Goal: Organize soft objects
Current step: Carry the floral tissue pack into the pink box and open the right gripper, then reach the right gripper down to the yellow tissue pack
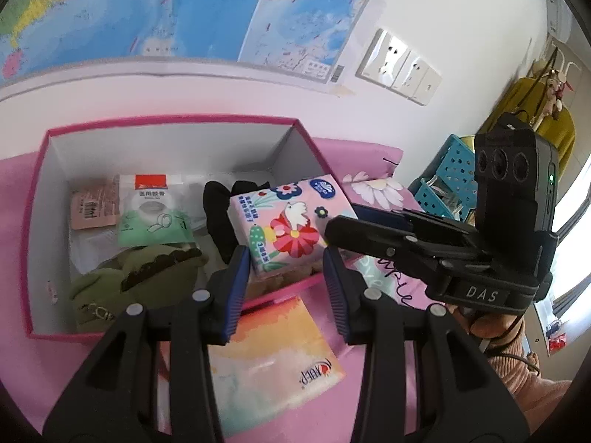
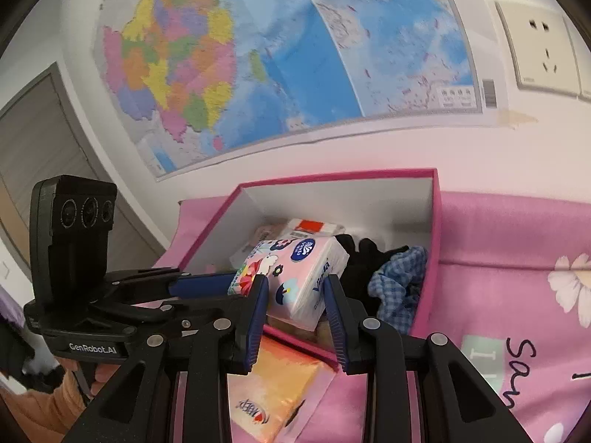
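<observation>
A pink-rimmed white box [image 1: 170, 125] [image 2: 332, 179] stands on a pink cloth. In it lie a flowered tissue pack [image 1: 288, 221] [image 2: 299, 273], green socks [image 1: 147, 277], a black cloth [image 1: 221, 214] [image 2: 358, 258], a green tape packet [image 1: 151, 210] and a blue checked cloth [image 2: 399, 288]. An orange tissue pack [image 1: 273, 361] [image 2: 273, 387] lies on the cloth before the box. My left gripper [image 1: 284, 291] is open above the box's near rim, over the orange pack. My right gripper [image 2: 295, 317] is open, its fingers on either side of the flowered pack's near corner.
A map [image 2: 258, 55] and wall sockets [image 1: 399, 66] are on the wall behind. A teal perforated basket [image 1: 450, 173] stands at the right of the pink flowered cloth [image 2: 517, 277]. A yellow garment [image 1: 532, 118] hangs further right.
</observation>
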